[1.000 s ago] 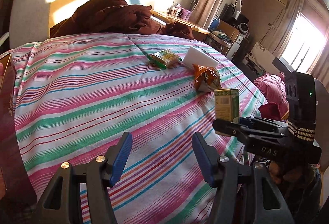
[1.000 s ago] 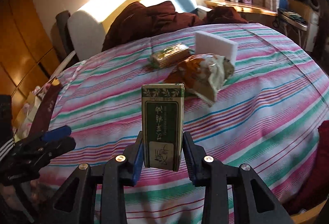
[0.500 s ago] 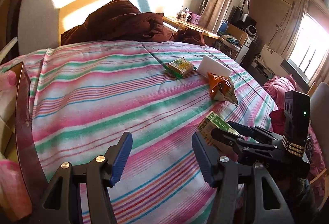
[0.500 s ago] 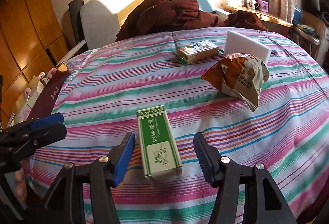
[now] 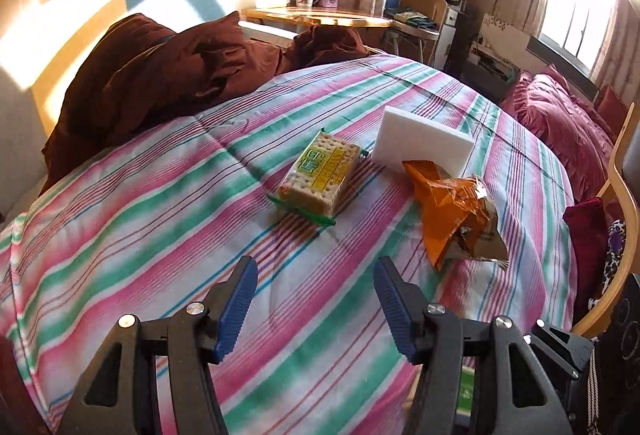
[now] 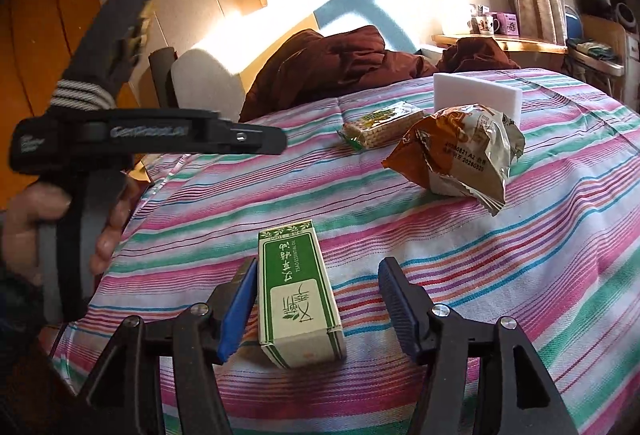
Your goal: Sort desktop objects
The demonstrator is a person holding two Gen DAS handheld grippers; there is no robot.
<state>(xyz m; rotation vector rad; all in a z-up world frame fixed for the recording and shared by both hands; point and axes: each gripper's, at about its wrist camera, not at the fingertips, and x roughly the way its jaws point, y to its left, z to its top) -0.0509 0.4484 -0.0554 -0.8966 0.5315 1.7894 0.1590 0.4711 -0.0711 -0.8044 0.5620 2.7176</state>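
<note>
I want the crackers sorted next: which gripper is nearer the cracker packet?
Left. The left gripper points at the cracker packet just ahead, nothing between them. The right gripper sits farther back, straddling the green box.

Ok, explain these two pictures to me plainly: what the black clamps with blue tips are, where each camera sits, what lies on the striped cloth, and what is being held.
No robot here: a person holds a hand-held gripper in each hand, each with a camera looking along its blue-padded fingers.

The left wrist view shows the left hand-held gripper, open and empty, facing a cracker pack, a white foam block and an orange snack bag on the striped cloth.

The right wrist view shows the right hand-held gripper, open, with a green box lying on the cloth between its fingers, not gripped. At its left edge a hand holds the other gripper.

Nothing is held now.
</note>
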